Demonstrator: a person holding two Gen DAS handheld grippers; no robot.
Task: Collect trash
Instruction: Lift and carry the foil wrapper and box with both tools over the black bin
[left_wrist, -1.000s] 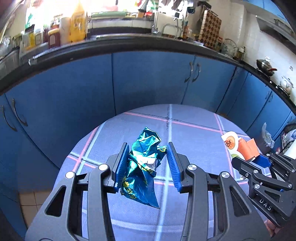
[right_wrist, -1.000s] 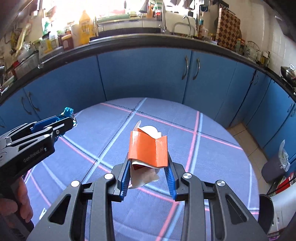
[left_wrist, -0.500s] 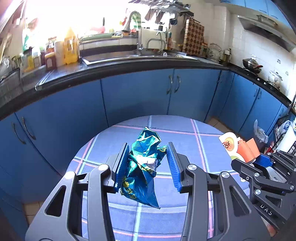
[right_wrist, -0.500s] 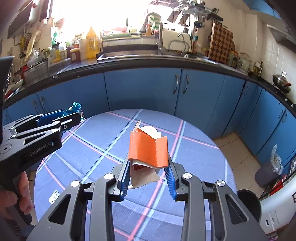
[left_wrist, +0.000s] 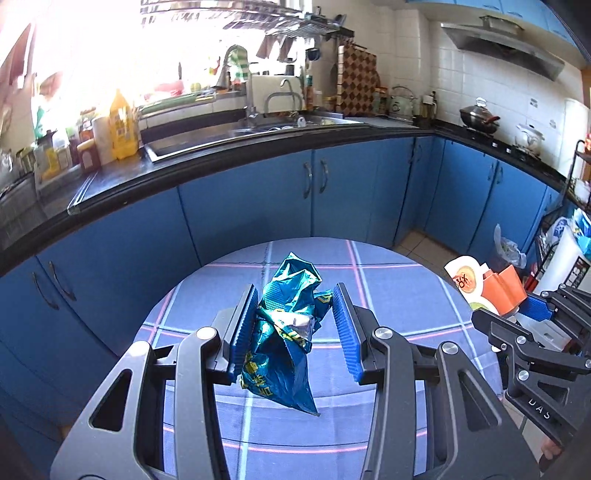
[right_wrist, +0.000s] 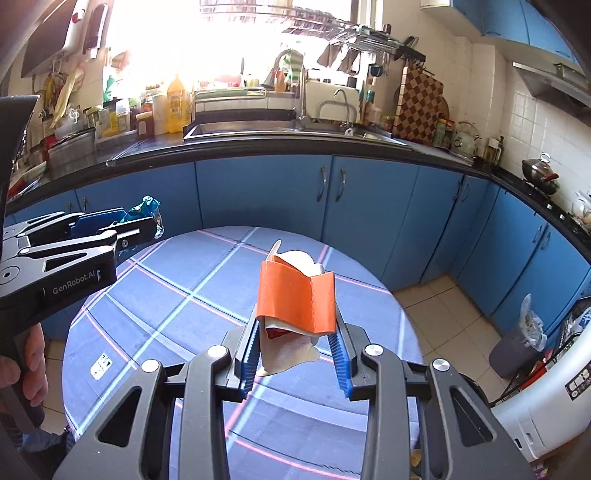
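the crumpled teal snack wrapper (left_wrist: 286, 332) hung between the blue ribbed pads (left_wrist: 243, 330) of the left hand-held gripper (left_wrist: 293, 330), pressed against the left pad, its lower end drooping below the fingers and its top poking up past their tips. on the other side it met the right pad only near the tip, with a gap lower down. the wrapper was held clear above the round bench (left_wrist: 388, 295), which was covered in a blue cloth with pink and white stripes. from the right wrist view, only a bit of the same wrapper (right_wrist: 146, 206) showed beyond the left hand-held gripper (right_wrist: 122, 225), seen side-on at the left edge, with a hand (right_wrist: 31, 369) on its handle.

the orange-and-white paper packet (right_wrist: 297, 297) sat in the right hand-held gripper (right_wrist: 295, 350), its orange folded sleeve standing above the fingers and its pale lower part squeezed between the two pads, also raised above the bench (right_wrist: 177, 295). in the left wrist view that packet (left_wrist: 487, 286) appeared at the right edge, held in the right hand-held gripper (left_wrist: 532, 314).

beyond the bench ran blue cabinets (left_wrist: 251, 218) under a black worktop with a sink (left_wrist: 207, 138). a yellow bottle (left_wrist: 122, 127) stood left of the sink. a grey bin (right_wrist: 517, 349) with a plastic liner stood on the tiled floor (right_wrist: 443, 306), to the right of the bench, near the cabinets.
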